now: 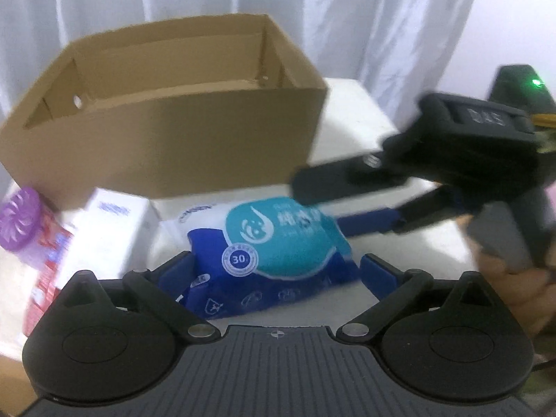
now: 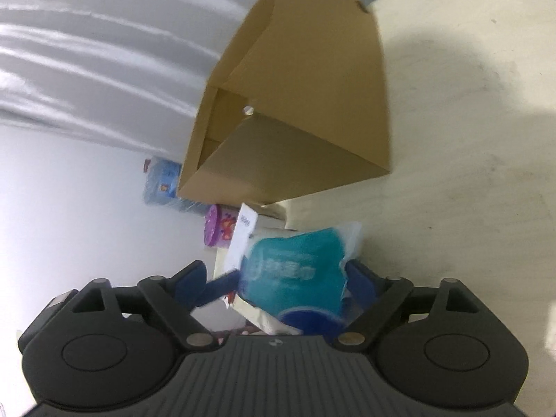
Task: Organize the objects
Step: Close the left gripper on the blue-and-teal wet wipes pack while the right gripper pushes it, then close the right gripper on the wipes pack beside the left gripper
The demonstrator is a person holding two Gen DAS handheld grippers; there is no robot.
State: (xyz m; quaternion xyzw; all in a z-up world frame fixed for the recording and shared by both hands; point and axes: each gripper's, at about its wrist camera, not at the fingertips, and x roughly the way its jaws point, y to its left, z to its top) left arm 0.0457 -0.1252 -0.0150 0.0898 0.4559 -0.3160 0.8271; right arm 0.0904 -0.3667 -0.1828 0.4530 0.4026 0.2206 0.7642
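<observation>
A blue and teal wet-wipes pack [image 1: 274, 243] lies on the white table in front of an open cardboard box [image 1: 166, 118]. My left gripper [image 1: 278, 271] is open, its blue fingers on either side of the pack's near end. My right gripper [image 1: 326, 205] comes in from the right, open, its jaws above and below the pack's right end. In the right wrist view the pack [image 2: 295, 271] sits between the open fingers of the right gripper [image 2: 278, 278], with the box [image 2: 299, 104] beyond. I cannot tell whether any finger touches the pack.
A white carton [image 1: 111, 229] and a purple-lidded canister [image 1: 21, 222] stand left of the pack; the canister also shows in the right wrist view [image 2: 217, 226], near a blue wrapped item [image 2: 163, 180]. White curtains hang behind. A dark device with a green light [image 1: 521, 87] is at the right.
</observation>
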